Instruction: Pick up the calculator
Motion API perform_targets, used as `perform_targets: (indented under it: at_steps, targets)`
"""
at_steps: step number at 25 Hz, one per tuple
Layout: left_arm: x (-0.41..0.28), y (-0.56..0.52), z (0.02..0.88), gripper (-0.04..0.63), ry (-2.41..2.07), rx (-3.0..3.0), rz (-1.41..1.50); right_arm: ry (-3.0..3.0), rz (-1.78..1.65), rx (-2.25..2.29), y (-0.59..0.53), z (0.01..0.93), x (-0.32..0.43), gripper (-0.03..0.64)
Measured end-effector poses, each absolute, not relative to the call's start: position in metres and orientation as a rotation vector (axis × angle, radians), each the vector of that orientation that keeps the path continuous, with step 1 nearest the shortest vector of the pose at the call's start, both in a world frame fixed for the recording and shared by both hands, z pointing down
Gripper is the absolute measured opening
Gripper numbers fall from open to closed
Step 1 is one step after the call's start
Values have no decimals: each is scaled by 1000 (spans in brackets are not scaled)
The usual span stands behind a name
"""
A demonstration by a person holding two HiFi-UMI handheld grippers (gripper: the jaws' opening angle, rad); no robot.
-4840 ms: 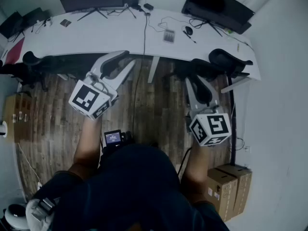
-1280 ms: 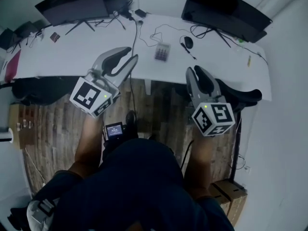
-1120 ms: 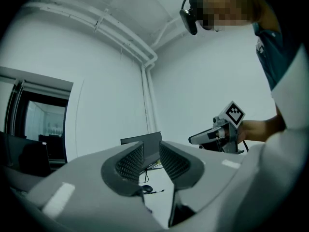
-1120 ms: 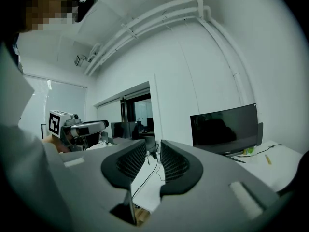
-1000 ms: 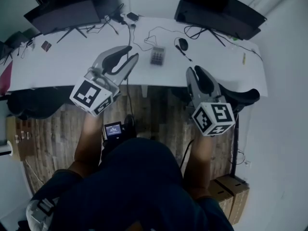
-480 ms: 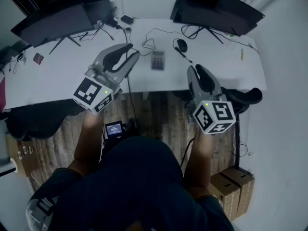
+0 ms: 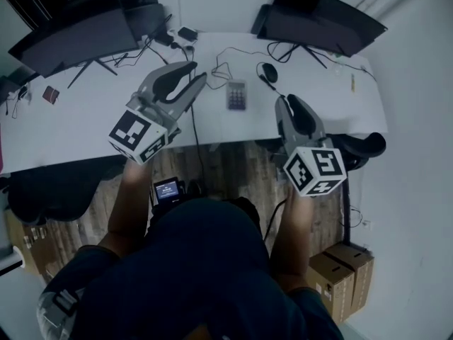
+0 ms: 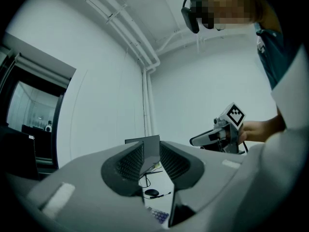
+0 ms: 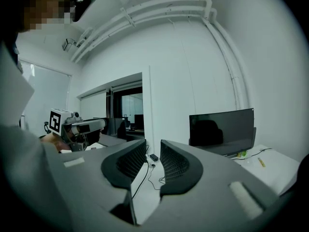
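The calculator (image 7: 237, 95), small and grey with purplish keys, lies flat on the white desk (image 7: 85, 122), between and just beyond my two grippers. My left gripper (image 7: 198, 73) hovers over the desk to the calculator's left, jaws nearly together and empty. Above the desk's front edge, right of the calculator, my right gripper (image 7: 285, 100) is also shut and empty. In the left gripper view the jaws (image 8: 151, 144) frame a monitor, with the calculator (image 8: 157, 215) low between them. The right gripper view (image 9: 153, 141) looks over the desk at cables.
Two dark monitors (image 7: 327, 18) (image 7: 71, 34) stand at the back of the desk. A black mouse (image 7: 269, 71) and loose cables (image 7: 223, 68) lie beyond the calculator. Office chairs (image 7: 357, 147) sit under the desk edge, and cardboard boxes (image 7: 340, 278) stand on the floor at the right.
The person has stepped up to the desk: the desk and calculator have slid down the head view, toward the grippers. Both grippers have stayed shut and empty.
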State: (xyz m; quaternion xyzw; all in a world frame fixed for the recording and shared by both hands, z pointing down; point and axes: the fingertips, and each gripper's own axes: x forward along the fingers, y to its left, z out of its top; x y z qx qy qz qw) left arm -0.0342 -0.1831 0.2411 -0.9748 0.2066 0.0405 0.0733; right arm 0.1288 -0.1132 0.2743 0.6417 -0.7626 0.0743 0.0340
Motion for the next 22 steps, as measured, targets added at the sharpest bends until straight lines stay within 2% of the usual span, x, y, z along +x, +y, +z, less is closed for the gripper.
perform_targets:
  at_steps: [22]
  targets:
    - [-53, -255, 255, 98, 855, -2904, 83, -2481, 257, 1755, -214, 284, 117, 97]
